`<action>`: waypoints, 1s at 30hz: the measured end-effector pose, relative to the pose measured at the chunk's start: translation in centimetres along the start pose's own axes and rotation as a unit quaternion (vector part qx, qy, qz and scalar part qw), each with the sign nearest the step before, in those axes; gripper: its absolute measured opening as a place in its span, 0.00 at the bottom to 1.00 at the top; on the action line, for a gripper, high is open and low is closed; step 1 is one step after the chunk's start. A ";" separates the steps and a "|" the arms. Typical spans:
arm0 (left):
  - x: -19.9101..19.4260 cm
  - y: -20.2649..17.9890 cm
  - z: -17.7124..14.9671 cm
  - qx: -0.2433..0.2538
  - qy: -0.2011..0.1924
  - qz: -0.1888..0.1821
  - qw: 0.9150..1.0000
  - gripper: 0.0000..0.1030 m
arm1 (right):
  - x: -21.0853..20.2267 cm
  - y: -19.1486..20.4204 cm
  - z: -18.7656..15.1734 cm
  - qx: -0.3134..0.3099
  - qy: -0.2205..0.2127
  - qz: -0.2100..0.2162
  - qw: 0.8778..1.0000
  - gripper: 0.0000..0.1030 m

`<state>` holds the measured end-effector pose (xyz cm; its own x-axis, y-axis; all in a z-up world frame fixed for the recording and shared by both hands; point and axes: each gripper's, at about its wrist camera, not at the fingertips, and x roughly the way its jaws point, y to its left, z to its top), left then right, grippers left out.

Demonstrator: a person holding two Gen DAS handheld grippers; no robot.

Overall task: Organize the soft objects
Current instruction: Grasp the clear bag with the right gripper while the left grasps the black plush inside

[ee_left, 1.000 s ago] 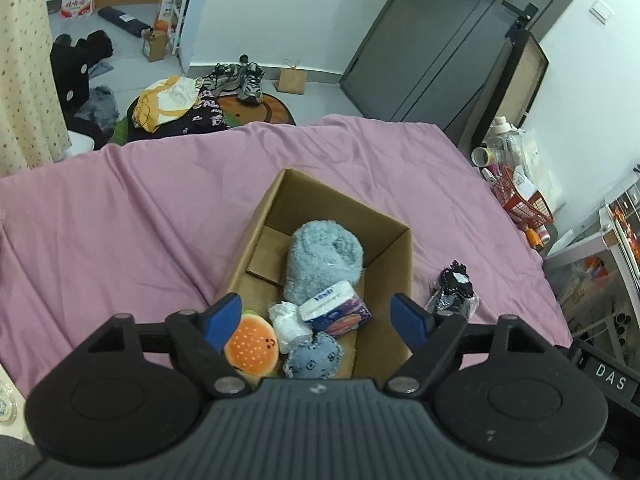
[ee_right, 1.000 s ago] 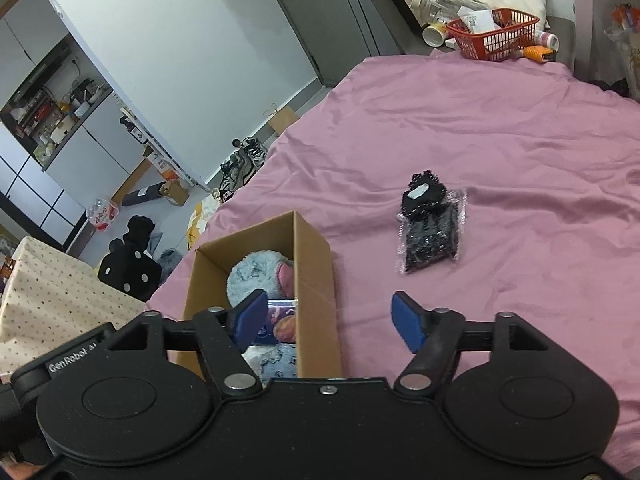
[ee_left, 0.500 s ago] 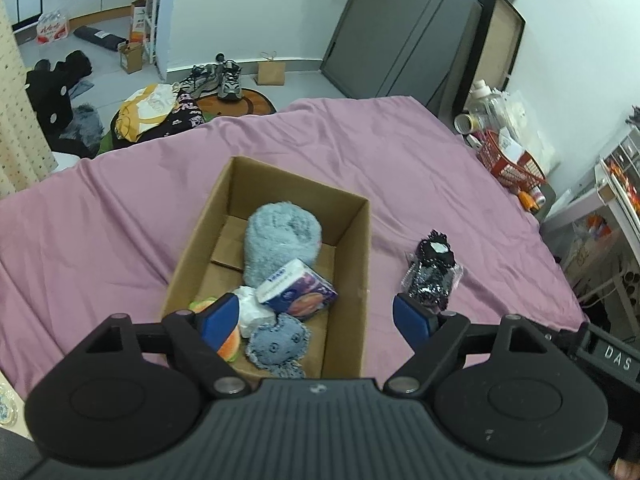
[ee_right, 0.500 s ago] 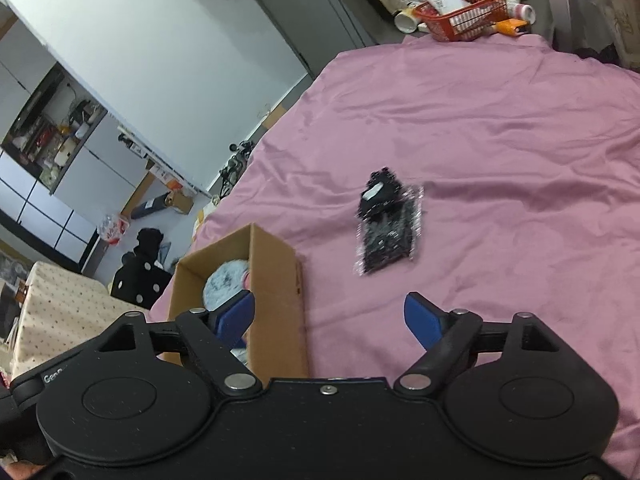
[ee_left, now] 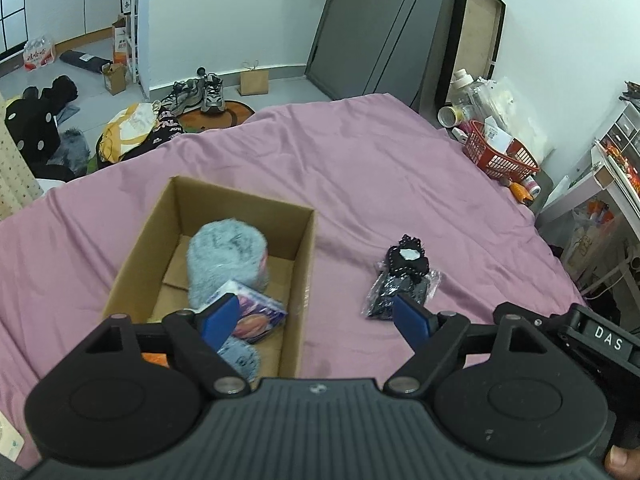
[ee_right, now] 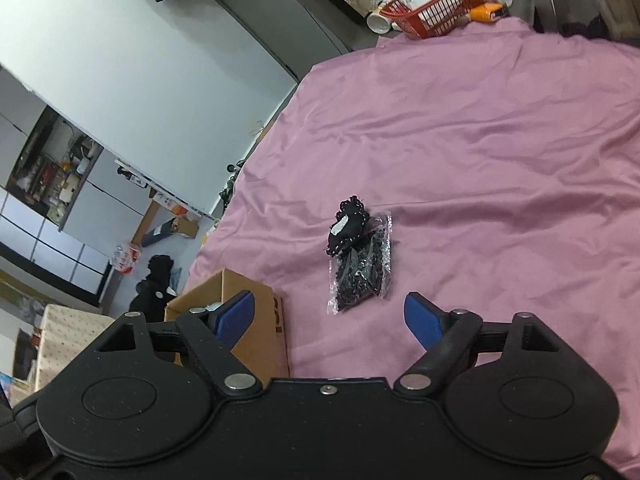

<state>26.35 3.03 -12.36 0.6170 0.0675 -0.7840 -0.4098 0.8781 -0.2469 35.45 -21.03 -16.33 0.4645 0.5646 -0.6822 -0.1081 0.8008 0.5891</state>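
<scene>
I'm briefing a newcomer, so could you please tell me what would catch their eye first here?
The pink bedspread fills both views, with an open cardboard box on it holding a fluffy blue-grey plush. Beside the box, apart from it, a black item in clear wrap lies alone, ahead of the open right tongs.

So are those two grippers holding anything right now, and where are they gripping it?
Nothing is held. The left gripper and right gripper are both open and empty; the black packet lies on the bedsheet, untouched.
</scene>
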 end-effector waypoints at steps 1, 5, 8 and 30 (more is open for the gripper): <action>0.2 -0.3 0.1 0.001 -0.001 0.001 1.000 0.80 | 0.3 -0.2 0.3 0.002 0.002 0.004 1.000 0.79; 1.1 -1.8 0.6 0.001 -0.007 0.009 1.000 0.80 | 1.1 -1.0 1.4 0.013 0.005 0.017 1.000 0.79; 2.1 -2.7 1.1 0.000 -0.010 0.013 1.000 0.80 | 1.8 -2.3 1.9 0.023 0.005 0.032 0.999 0.79; 12.1 -7.7 2.2 0.016 0.029 -0.015 0.999 0.72 | 9.4 -8.6 2.3 0.104 0.059 0.109 0.987 0.56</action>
<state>38.43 -1.87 -18.72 0.5886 0.0136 -0.8083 -0.3686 0.8944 -0.2534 42.78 -23.13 -26.81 0.3427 0.7481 -0.5682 -0.0057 0.6065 0.7951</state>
